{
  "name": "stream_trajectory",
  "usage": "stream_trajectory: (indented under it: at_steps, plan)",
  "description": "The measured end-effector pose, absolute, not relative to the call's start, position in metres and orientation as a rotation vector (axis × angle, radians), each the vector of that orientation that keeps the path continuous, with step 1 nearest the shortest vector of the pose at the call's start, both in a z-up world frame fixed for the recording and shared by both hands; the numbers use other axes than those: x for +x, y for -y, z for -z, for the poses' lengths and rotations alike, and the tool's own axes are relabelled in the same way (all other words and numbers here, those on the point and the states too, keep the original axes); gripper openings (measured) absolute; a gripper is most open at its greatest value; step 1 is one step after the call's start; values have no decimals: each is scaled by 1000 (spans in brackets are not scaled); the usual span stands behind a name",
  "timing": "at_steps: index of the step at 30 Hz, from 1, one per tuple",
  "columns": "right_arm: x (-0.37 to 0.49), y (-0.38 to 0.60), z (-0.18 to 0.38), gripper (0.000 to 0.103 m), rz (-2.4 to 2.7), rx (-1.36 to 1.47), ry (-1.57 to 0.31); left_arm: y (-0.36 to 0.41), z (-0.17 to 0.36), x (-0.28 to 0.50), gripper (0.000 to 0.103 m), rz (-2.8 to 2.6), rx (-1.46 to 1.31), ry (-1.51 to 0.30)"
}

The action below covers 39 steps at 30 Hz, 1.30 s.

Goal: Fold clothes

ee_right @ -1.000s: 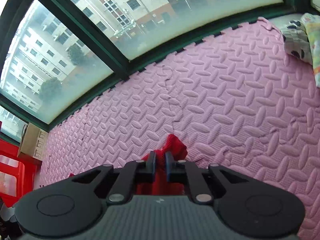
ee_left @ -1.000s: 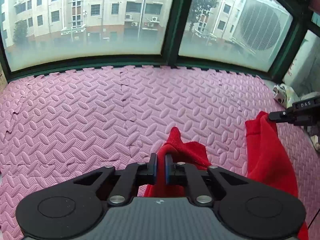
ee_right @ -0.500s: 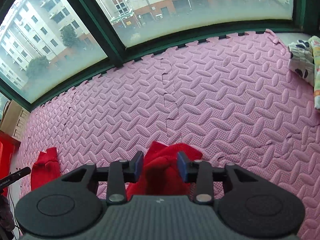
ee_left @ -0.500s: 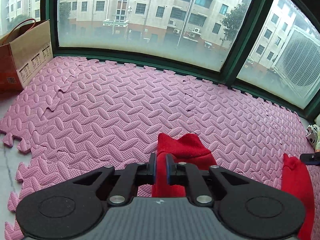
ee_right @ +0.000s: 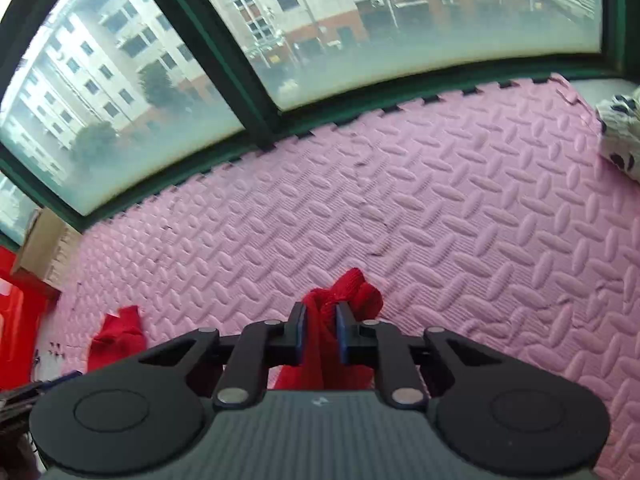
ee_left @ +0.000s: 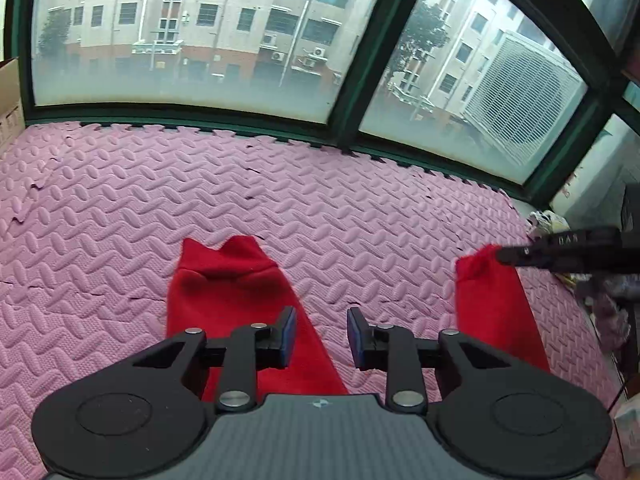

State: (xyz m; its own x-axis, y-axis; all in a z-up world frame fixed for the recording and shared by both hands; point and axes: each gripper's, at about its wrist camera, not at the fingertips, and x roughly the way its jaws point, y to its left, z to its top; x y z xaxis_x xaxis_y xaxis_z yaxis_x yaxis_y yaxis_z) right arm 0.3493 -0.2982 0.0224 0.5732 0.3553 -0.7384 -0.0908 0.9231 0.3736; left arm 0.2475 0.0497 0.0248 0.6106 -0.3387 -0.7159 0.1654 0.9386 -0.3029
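Left wrist view: one red garment [ee_left: 236,300], seen as two strips, a wider one lying flat on the mat at near centre-left and a narrower one [ee_left: 492,308] at right. One left gripper [ee_left: 321,336], fingers spread apart and released, hovering over the near edge of the wider strip with nothing between the pads. One right gripper [ee_left: 560,250], entering from the right edge, its tip at the far corner of the narrower strip; its grip cannot be told from here. One pink foam mat [ee_left: 320,208] of interlocking embossed tiles, covering the whole surface. Two window panes with one dark green frame [ee_left: 352,80] along the far side; apartment blocks outside. One cardboard box [ee_left: 10,104] at far left. Right wrist view: right gripper [ee_right: 320,330] clenched on a bunched fold of the red garment [ee_right: 344,292], cloth rising between and beyond the pads. A second red portion [ee_right: 118,334] lies on the mat at near left, well apart. One spotted white cloth [ee_right: 620,136] at far right. One red crate [ee_right: 16,316] at left edge.
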Motion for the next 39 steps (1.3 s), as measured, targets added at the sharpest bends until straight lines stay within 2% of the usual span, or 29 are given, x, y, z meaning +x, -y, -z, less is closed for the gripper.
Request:
stream_trajectory:
  at_steps: [1,2,3,6,13,19,22,24,33,35,37,39]
  plan:
    - [347,296,-30,14,-288,290,-882,-39,-23,244,42,324,-204,-875]
    - [345,293,-38,15,-310,269,-836,-30,-22,242,45,351,-195,-883]
    - [346,293,-40,20,-303,242,-825,-20,-20,240,46,375,-188,-891]
    - [354,304,-33,23,-256,242,-855,3,-14,236,51,427,-177,-915]
    - [344,303,-6,24,-329,205,-969,39,-1,230,51,489,-129,-956]
    - [345,284,32,22,-233,28,-1024,49,13,233,49,459,-87,-991]
    - [342,291,27,23,-206,26,-1001,47,19,232,49,434,-61,-1007]
    - [338,294,21,29,-199,23,-986,44,21,231,49,423,-67,-1012]
    - [278,270,2,29,-395,-24,-1008,55,13,214,49,455,-68,-992]
    - [262,264,2,29,-419,-43,-1020,59,16,216,44,444,-55,-997]
    - [253,262,3,30,-429,-46,-1022,60,20,220,33,421,-39,-1000]
    - [243,261,2,35,-440,-47,-1022,61,24,225,27,412,-21,-1000]
